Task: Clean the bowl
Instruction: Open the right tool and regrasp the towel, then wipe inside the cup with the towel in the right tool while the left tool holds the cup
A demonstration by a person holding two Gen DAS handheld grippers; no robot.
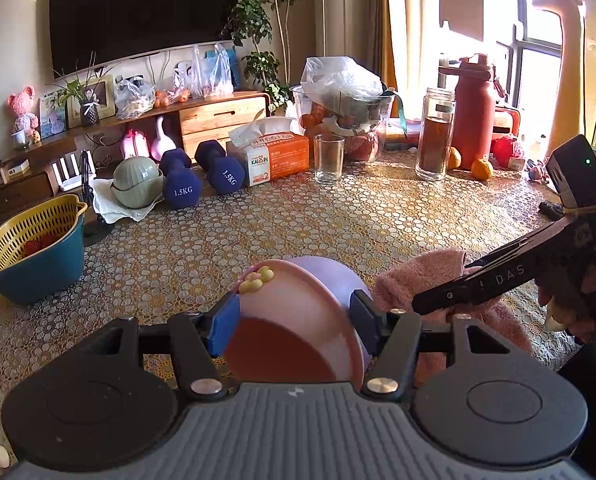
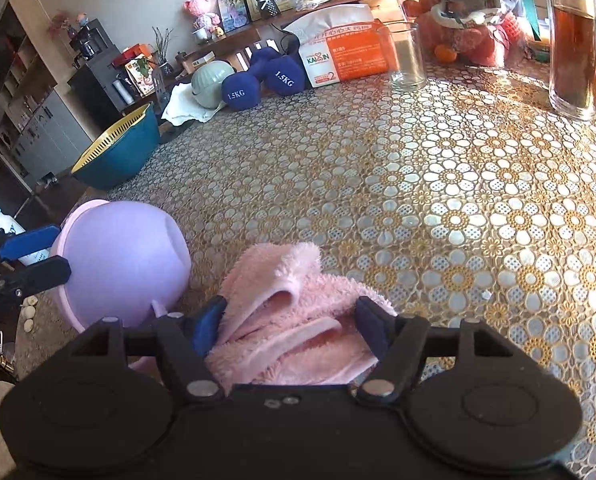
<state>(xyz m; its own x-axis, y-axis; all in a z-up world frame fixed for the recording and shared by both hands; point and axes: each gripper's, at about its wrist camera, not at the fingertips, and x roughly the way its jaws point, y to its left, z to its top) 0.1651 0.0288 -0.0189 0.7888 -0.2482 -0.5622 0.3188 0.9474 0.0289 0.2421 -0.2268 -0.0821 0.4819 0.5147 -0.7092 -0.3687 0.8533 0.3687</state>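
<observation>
A bowl (image 1: 310,300), pink inside and lilac outside (image 2: 125,256), stands tilted on its rim on the table. A small yellow duck ornament (image 1: 255,279) sits on its edge. My left gripper (image 1: 293,326) is shut on the bowl's rim, one blue pad (image 1: 223,328) inside and the other finger on the lilac side. In the right wrist view its fingers (image 2: 33,256) clamp the rim at the left. My right gripper (image 2: 289,324) is shut on a fluffy pink cloth (image 2: 281,280), bunched just to the right of the bowl. The left wrist view shows that cloth (image 1: 410,280) beside the bowl.
The table (image 2: 438,208) wears a gold floral lace cover. At its far side stand an empty glass (image 1: 328,158), a tissue box (image 1: 275,156), two blue dumbbells (image 1: 201,178), a tea bottle (image 1: 434,136), a red flask (image 1: 474,112) and a fruit bowl. A blue and yellow colander basket (image 1: 29,244) sits left.
</observation>
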